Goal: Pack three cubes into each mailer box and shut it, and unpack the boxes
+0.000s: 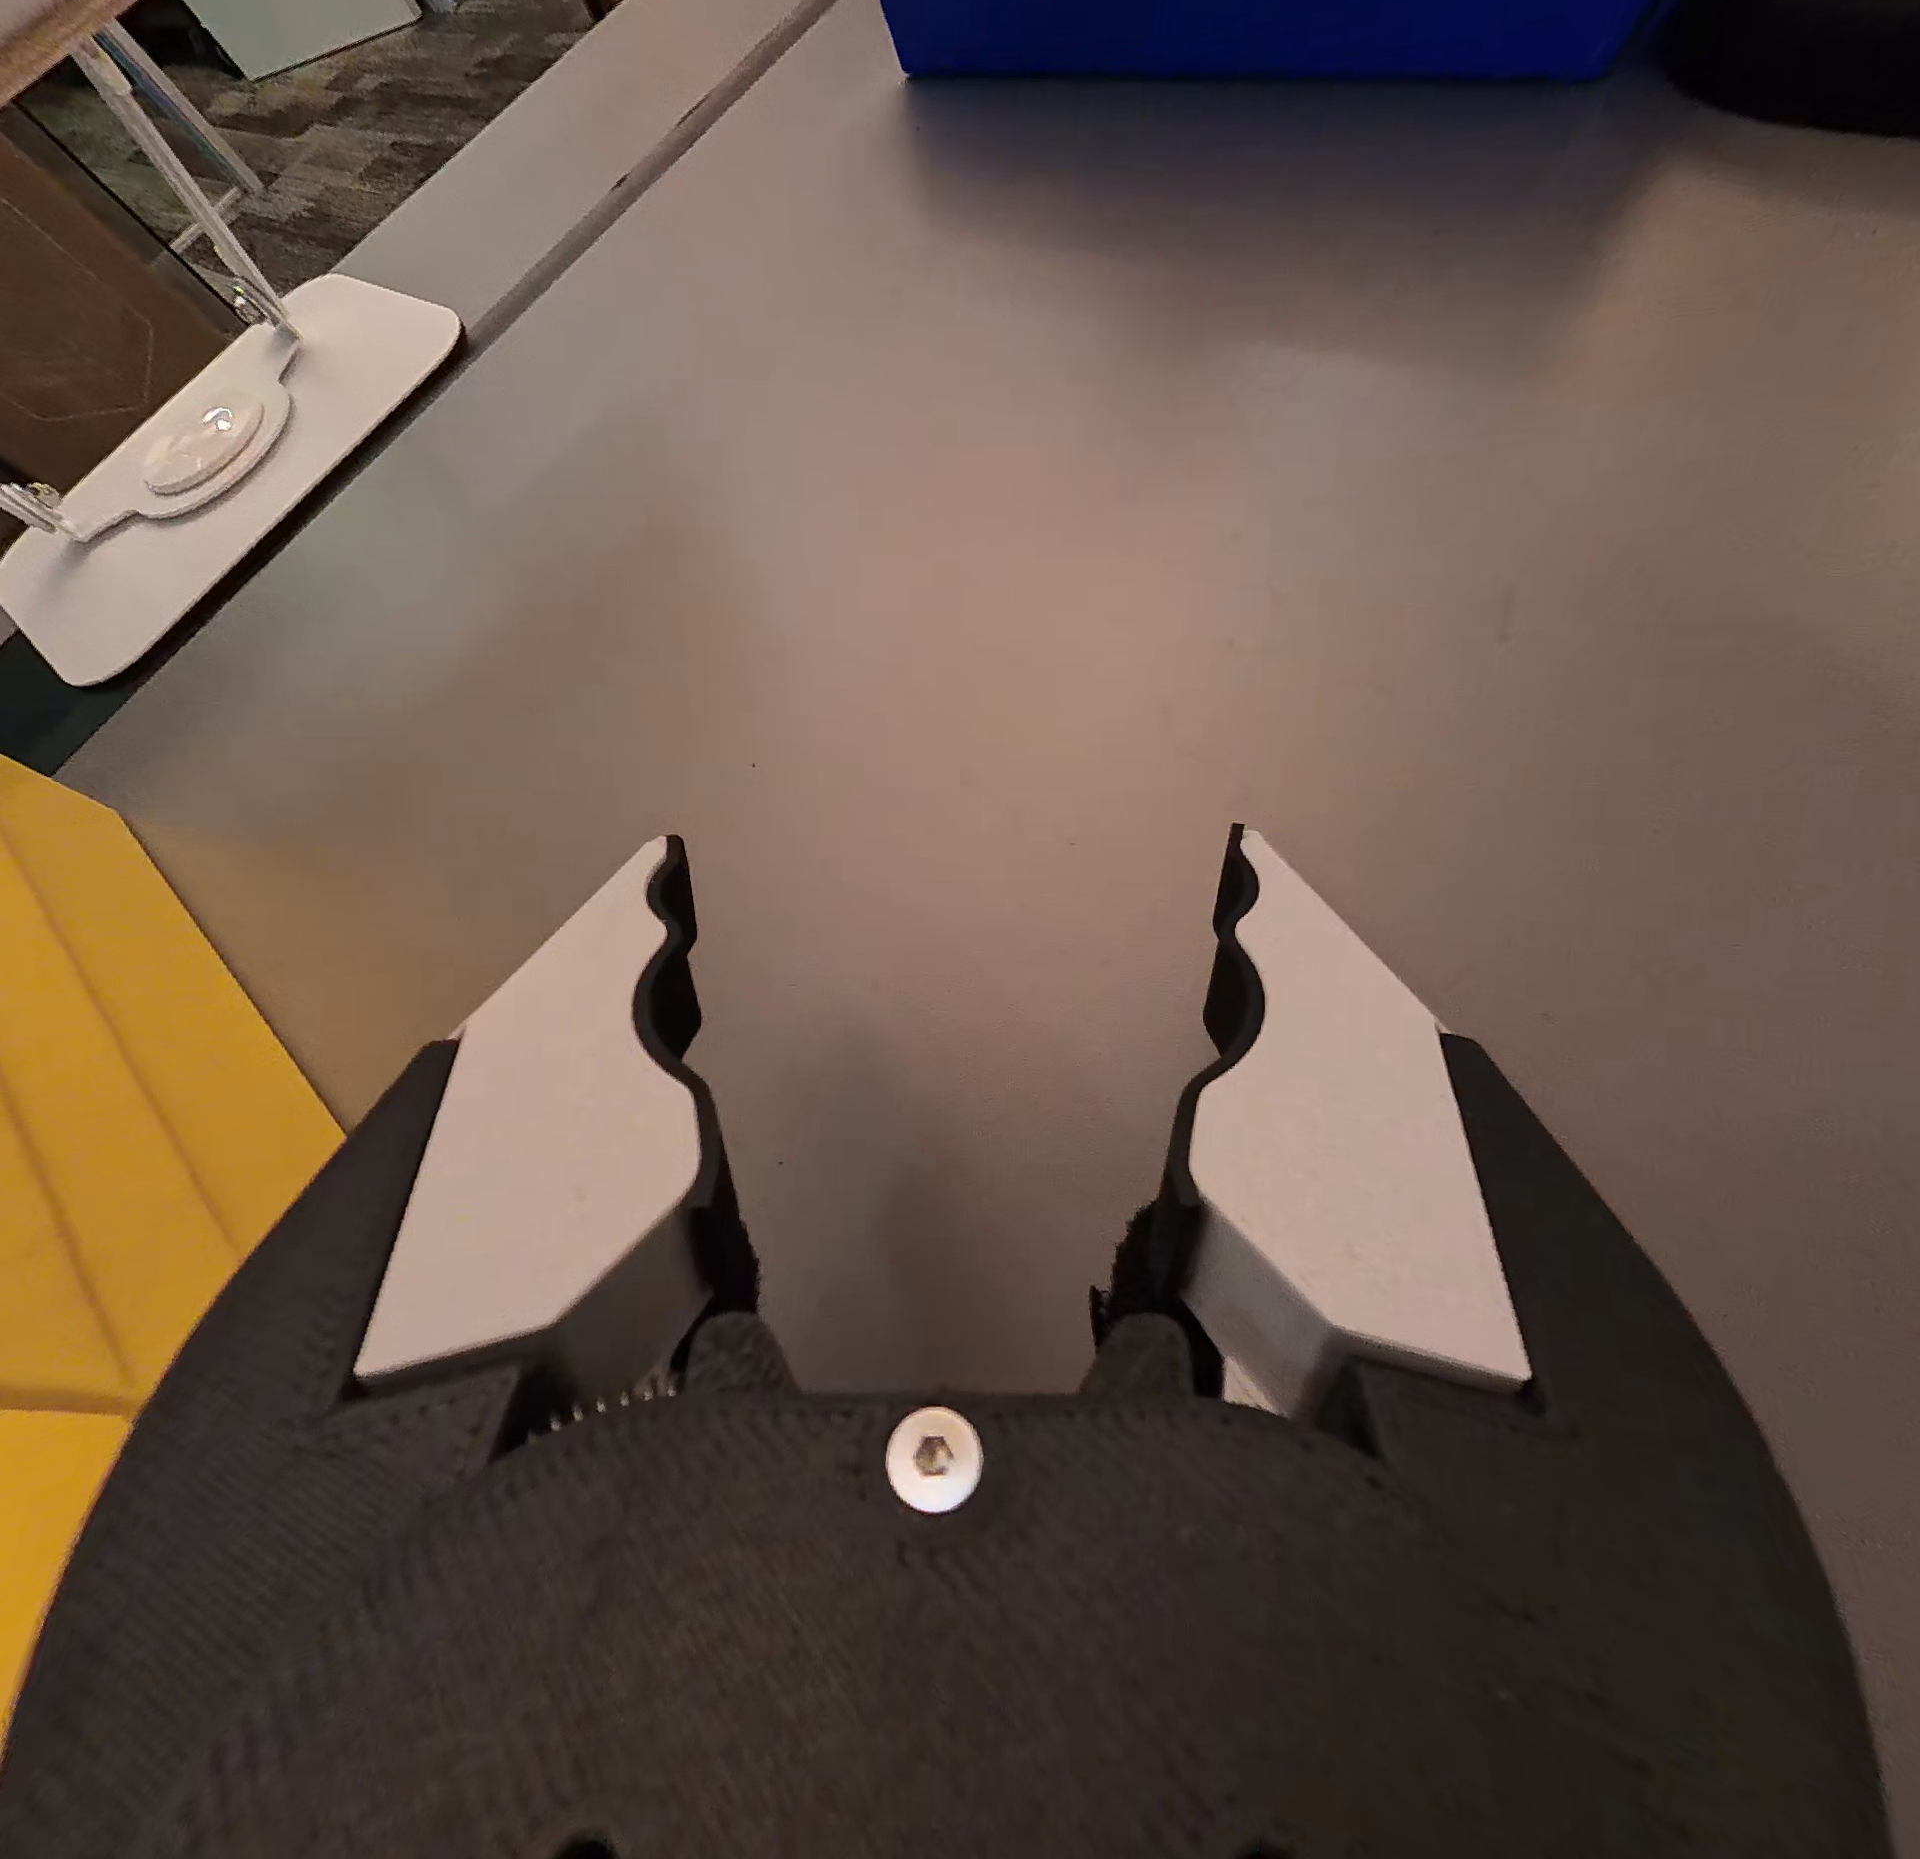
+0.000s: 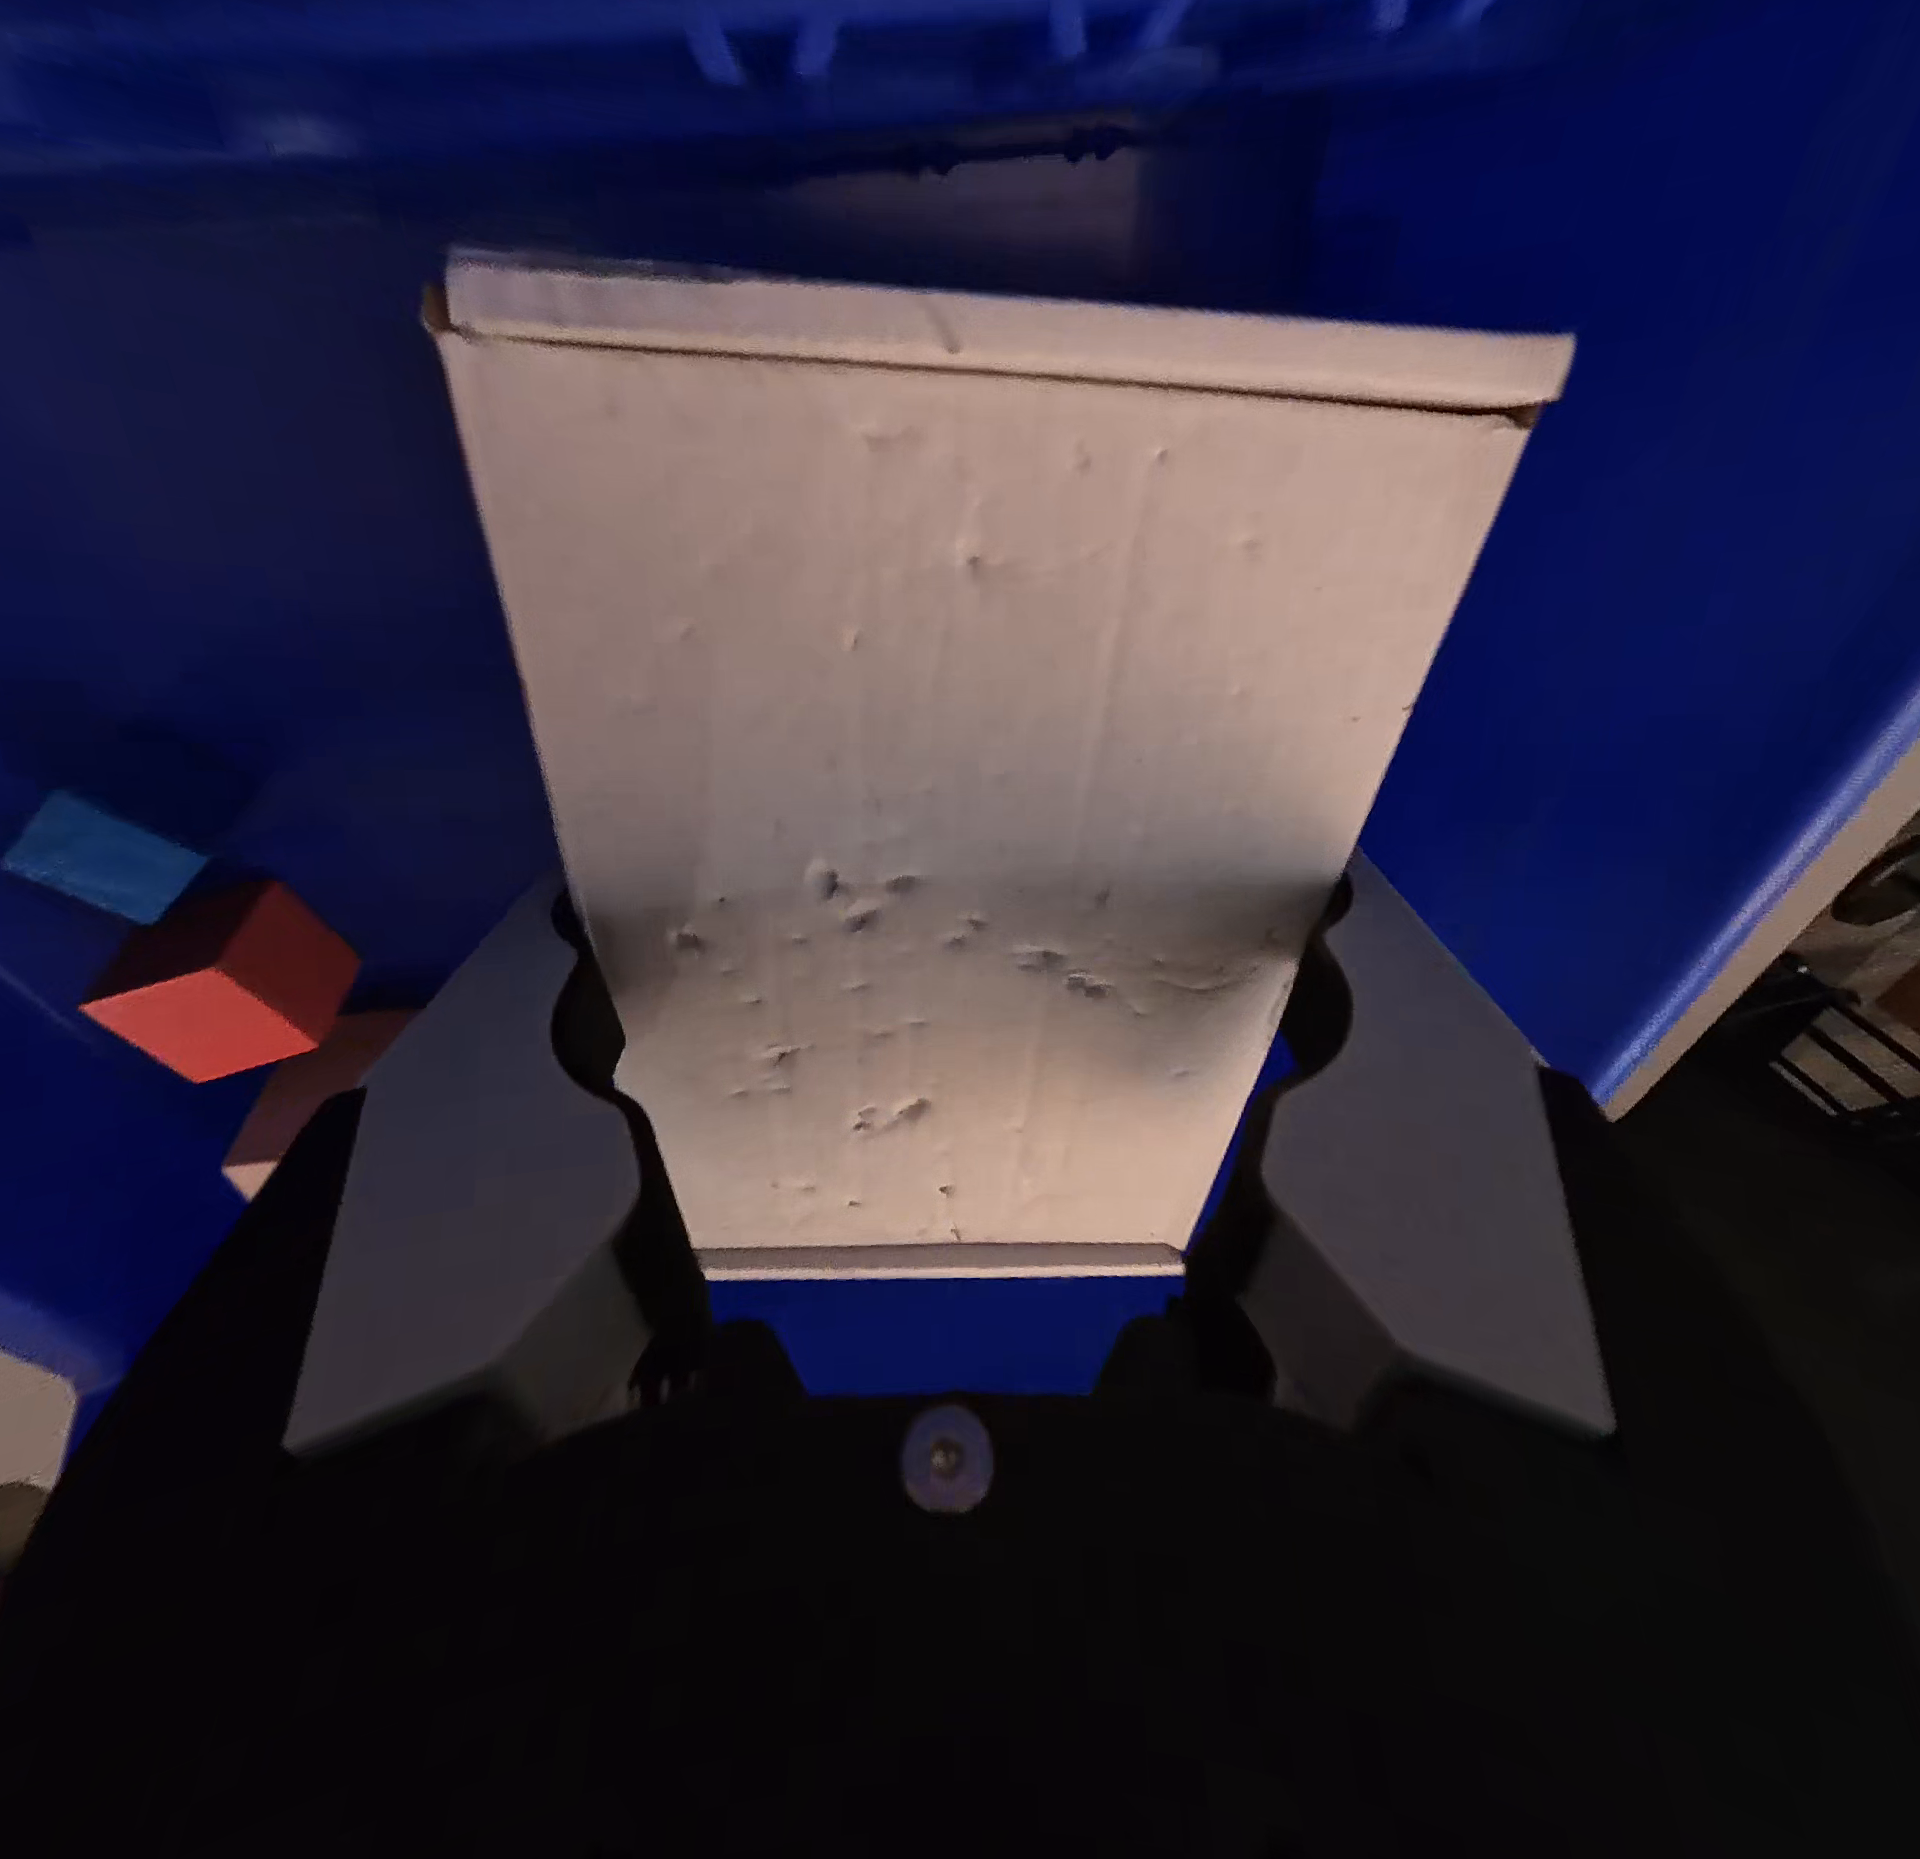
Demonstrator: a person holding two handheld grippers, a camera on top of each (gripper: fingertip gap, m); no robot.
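The right gripper is clamped on a closed white mailer box, one finger pressed to each side edge of the box's near half. The box fills the middle of the right wrist view, running from between the fingers up toward 12 o'clock, its dented top face toward the camera and its far end well beyond the fingertips. Box and gripper sit inside a blue bin, whose walls surround them on every side. At about 9 o'clock from the gripper, lower in the bin, lie a red cube and, touching it on its far side, a blue cube. A pale cube peeks out just beside the left finger, partly hidden by it.

The left gripper hangs over a bare grey table with its fingers spread apart and nothing between them. The blue bin stands at 12 o'clock, well ahead of the fingertips. At 10 o'clock a white stand base rests on the table's edge. A yellow surface shows at 8 o'clock.
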